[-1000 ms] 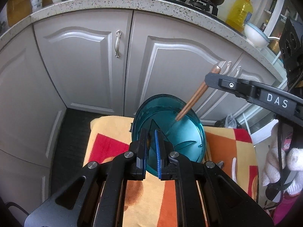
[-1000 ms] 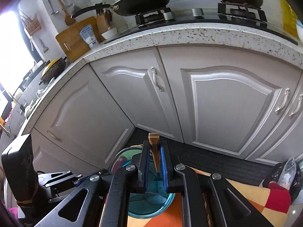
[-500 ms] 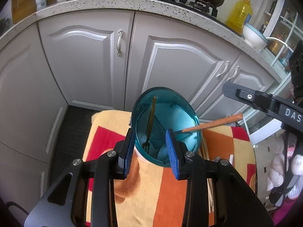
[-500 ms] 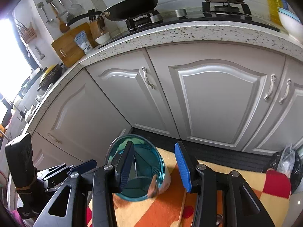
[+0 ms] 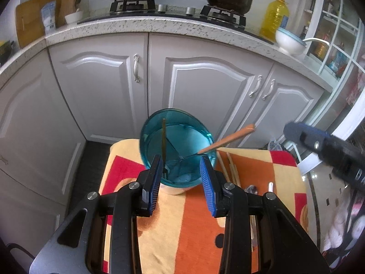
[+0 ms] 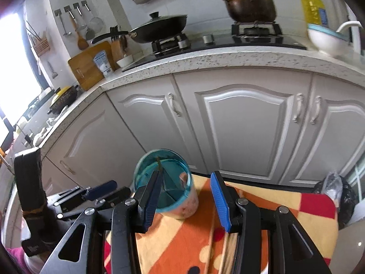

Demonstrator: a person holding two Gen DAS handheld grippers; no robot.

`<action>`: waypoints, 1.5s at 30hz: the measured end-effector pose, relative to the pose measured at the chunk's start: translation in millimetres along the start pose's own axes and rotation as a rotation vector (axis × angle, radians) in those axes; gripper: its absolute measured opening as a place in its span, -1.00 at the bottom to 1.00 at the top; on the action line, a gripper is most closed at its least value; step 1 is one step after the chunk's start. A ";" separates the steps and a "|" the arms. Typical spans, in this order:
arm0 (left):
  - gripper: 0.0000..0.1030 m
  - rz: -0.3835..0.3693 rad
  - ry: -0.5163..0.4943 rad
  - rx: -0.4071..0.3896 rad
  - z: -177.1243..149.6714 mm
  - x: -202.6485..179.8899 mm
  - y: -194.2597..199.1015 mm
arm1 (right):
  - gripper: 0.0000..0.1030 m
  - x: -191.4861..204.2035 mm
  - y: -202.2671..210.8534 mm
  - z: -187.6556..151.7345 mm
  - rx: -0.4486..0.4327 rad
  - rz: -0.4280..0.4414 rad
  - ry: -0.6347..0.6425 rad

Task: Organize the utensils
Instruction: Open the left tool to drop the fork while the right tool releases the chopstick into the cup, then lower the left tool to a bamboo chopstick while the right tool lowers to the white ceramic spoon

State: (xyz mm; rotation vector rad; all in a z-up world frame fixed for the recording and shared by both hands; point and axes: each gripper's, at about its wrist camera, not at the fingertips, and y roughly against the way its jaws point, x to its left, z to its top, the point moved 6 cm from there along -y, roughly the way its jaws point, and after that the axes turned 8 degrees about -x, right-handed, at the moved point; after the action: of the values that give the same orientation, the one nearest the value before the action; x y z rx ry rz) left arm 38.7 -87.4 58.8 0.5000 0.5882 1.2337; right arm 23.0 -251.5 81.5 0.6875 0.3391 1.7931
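Note:
A teal divided utensil holder (image 5: pixel 178 146) stands on a small table under an orange, red and yellow cloth (image 5: pixel 182 228). It also shows in the right wrist view (image 6: pixel 166 182). In it stand a thin brass-handled utensil (image 5: pixel 163 141) and a wooden-handled utensil (image 5: pixel 228 138) that leans over the right rim. My left gripper (image 5: pixel 181 180) is open and empty just in front of the holder. My right gripper (image 6: pixel 184 199) is open and empty, above and right of the holder. Chopsticks (image 5: pixel 230 166) and more cutlery (image 5: pixel 252 190) lie on the cloth to the right.
White cabinet doors (image 5: pixel 205 96) stand close behind the table under a speckled counter (image 5: pixel 159 26) with stove, pan and pot. The right gripper's arm (image 5: pixel 328 146) shows at the right of the left wrist view. A dark bag (image 6: pixel 335 187) sits on the floor.
Both grippers opened. The right one let go of the wooden-handled utensil, which now leans in the holder. The left one let go of the holder. Both grippers drew back.

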 end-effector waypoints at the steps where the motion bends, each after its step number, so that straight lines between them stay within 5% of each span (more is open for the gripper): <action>1: -0.36 0.000 -0.006 -0.005 -0.7 -3.6 1.9 | -0.16 -1.4 3.4 -2.3 -0.002 -0.010 0.003; 8: -0.31 -0.031 -0.037 -0.005 -9.9 -32.4 9.6 | -0.14 -21.5 34.0 -29.3 -0.006 -0.064 -0.032; 13: -0.22 -0.065 -0.057 0.011 -20.5 -51.4 11.6 | 0.08 -36.9 52.0 -47.8 0.001 -0.108 -0.034; 24: -0.22 -0.139 -0.052 0.160 -73.0 -71.7 -22.3 | 0.08 -101.6 60.9 -102.3 0.076 -0.189 -0.152; 31: -0.24 -0.109 -0.041 0.233 -110.9 -74.2 -63.4 | 0.08 -142.7 41.9 -139.6 0.160 -0.225 -0.234; 39: -0.52 -0.098 -0.052 0.321 -143.1 -88.9 -107.0 | 0.08 -162.2 16.4 -160.5 0.227 -0.228 -0.242; 45: -0.84 -0.116 -0.037 0.352 -151.7 -93.9 -125.8 | -0.18 -175.6 -12.2 -166.4 0.280 -0.235 -0.240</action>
State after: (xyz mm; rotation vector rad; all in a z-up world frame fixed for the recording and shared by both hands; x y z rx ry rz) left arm 8.5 -205.0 -122.7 0.7707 0.7977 1.0119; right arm -33.3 -394.2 -106.0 1.0063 0.4919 1.4365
